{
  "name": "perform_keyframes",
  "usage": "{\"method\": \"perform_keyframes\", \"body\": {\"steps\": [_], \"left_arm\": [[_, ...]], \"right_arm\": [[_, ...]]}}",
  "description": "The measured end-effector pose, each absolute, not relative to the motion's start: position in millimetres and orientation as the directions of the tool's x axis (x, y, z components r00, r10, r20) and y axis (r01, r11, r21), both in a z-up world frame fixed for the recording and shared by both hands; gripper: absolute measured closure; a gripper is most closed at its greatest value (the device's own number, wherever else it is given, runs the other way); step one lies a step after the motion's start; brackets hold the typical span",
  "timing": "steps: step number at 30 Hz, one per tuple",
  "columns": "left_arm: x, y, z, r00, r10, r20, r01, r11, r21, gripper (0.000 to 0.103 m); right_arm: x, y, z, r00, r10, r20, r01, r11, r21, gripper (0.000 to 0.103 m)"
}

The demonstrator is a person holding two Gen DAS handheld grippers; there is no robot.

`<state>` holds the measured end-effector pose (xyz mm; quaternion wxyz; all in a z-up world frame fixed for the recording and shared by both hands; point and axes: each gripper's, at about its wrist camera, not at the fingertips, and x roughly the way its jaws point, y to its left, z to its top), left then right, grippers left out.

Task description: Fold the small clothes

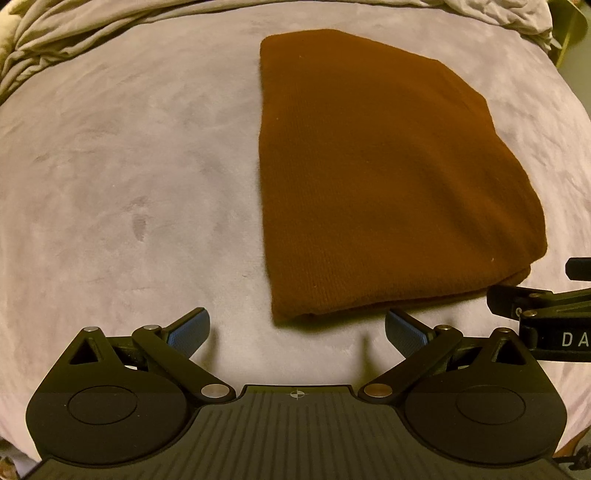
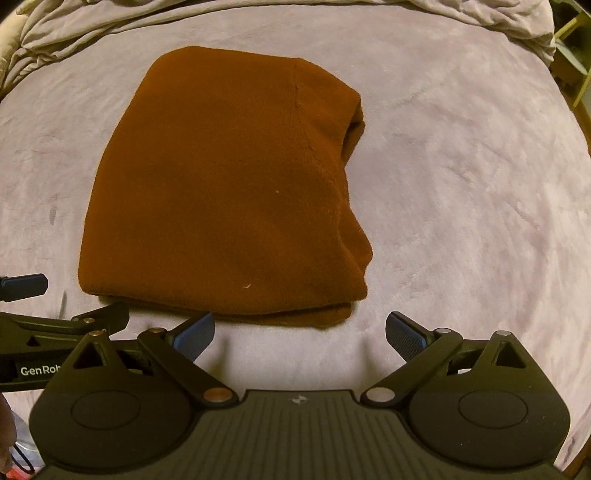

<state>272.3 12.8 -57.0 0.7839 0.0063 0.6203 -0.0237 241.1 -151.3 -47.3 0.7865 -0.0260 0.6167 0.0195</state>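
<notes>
Both grippers, left (image 1: 297,330) and right (image 2: 300,332), fingers spread wide, empty, near folded brown garment (image 2: 221,192)

Folded brown garment (image 1: 373,177) occupies middle of grey blanket (image 1: 129,184), sole obstacle on flat area. Open blanket left of it and right of it (image 2: 461,184). Narrow bare strip between its near edge and both grippers. Crumpled bedding (image 1: 66,33) banks far edge. Left gripper (image 1: 295,332) and right gripper (image 2: 300,334) crowd side by side.

Rust-brown knit garment (image 2: 221,192) on a pale lilac-grey blanket (image 2: 461,203), perhaps tinted by light; black grippers, blue pads (image 1: 190,330).
</notes>
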Motion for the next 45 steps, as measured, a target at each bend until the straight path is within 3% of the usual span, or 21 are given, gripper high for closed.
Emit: {"method": "perform_keyframes", "body": {"steps": [45], "left_arm": [[270.0, 5.6, -58.2, 0.220, -0.033, -0.975, 0.068, 0.998, -0.019, 0.000]], "right_arm": [[240.2, -154.6, -47.4, 0.221, 0.002, -0.975, -0.043, 0.999, -0.007, 0.004]]}}
